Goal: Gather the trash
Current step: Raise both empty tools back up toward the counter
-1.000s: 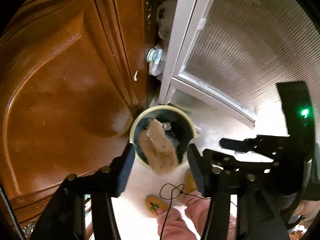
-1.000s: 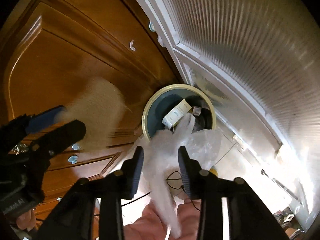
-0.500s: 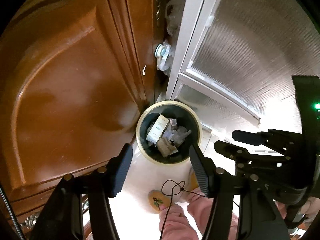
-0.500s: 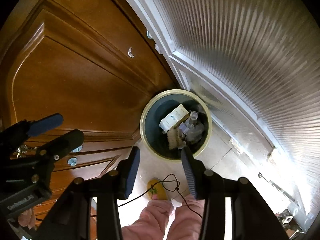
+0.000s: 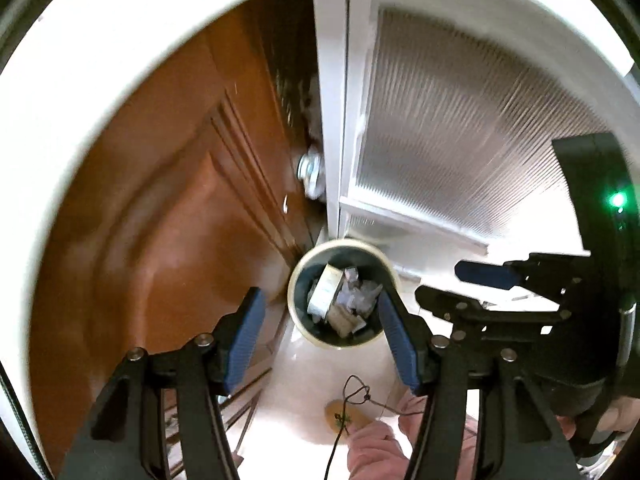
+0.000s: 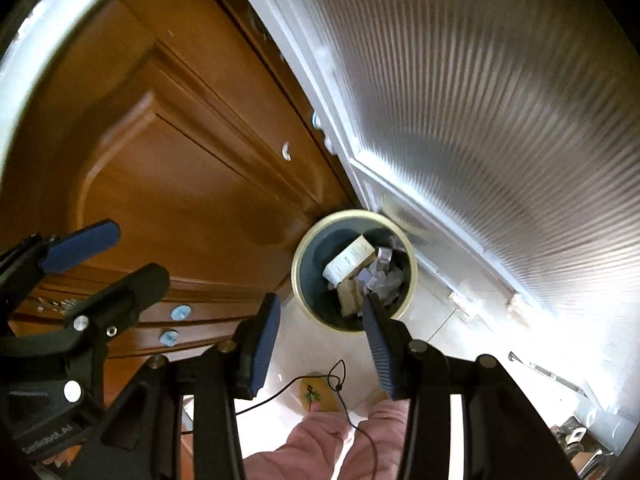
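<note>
Trash (image 5: 343, 300) lies in the bin (image 5: 298, 276); left gripper (image 5: 320, 338) and right gripper (image 6: 320, 334) seemingly gape empty.

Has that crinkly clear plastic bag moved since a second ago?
Yes. It hung between the right gripper's fingers; now it lies crumpled inside the bin.

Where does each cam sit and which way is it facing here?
Left wrist: on the left hand-held gripper, aimed steeply down at the trash bin on the floor; shows its own open jaws, the right hand-held gripper at right, pink trouser legs.
Right wrist: on the right hand-held gripper, also aimed down at the trash bin; shows its own open jaws, the left hand-held gripper at left, pink trouser legs.
Shared: bin, wooden door, ribbed glass door, yellow slipper.
</note>
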`<state>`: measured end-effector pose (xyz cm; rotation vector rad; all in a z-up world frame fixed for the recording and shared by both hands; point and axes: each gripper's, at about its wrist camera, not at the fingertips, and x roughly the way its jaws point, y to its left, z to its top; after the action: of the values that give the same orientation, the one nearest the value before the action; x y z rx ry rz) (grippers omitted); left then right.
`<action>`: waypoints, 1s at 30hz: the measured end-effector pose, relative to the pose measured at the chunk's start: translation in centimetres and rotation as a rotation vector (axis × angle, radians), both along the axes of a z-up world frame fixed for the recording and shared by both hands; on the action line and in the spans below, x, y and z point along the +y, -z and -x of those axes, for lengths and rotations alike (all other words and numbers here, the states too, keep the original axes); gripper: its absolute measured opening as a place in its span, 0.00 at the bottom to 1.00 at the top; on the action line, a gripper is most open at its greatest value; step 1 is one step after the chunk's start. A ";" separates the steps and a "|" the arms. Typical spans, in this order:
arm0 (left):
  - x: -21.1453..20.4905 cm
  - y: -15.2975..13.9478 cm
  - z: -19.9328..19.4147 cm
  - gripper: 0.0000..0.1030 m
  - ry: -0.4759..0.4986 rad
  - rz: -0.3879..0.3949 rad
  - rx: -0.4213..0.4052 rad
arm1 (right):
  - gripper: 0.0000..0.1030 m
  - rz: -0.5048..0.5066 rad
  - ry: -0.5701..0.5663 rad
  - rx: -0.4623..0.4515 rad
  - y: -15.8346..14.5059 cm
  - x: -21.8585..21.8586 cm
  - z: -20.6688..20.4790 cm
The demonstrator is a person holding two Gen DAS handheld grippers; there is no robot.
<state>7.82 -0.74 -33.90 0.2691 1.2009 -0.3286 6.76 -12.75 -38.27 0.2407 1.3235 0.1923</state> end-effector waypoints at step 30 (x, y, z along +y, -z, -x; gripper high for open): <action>8.6 -28.3 0.2 0.56 -0.076 0.182 -0.296 | 0.42 0.032 0.039 -0.427 -31.0 1.4 2.7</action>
<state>7.59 7.87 -5.57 0.1086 0.8813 -0.3178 4.07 -11.40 -7.28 0.1853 0.8969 0.1771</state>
